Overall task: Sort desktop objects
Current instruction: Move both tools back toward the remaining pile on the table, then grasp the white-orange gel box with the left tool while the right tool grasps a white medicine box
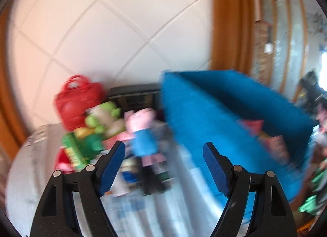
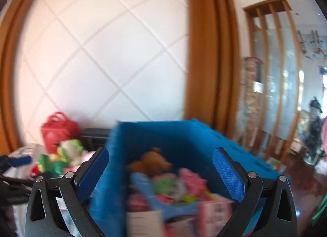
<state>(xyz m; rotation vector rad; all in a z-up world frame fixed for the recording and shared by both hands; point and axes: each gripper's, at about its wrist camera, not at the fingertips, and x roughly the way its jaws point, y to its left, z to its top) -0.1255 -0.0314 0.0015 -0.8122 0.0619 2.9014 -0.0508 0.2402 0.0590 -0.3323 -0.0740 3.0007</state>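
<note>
In the left wrist view my left gripper [image 1: 163, 147] is open with nothing between its blue pads. Just beyond it lies a blurred pile of toys on the table: a pink pig plush in a blue dress [image 1: 143, 135], a green frog plush [image 1: 102, 118] and a green box [image 1: 75, 151]. A blue felt bin [image 1: 224, 118] stands to the right of the pile. In the right wrist view my right gripper [image 2: 161, 153] hangs open above that blue bin [image 2: 184, 135], which holds a brown bear plush [image 2: 151, 161] and several pink and green toys.
A red handbag [image 1: 77, 102] and a black case [image 1: 134, 96] stand behind the toys against a white quilted wall [image 1: 102, 32]. A wooden frame [image 1: 226, 22] and a glass partition lie to the right. Both views are motion-blurred.
</note>
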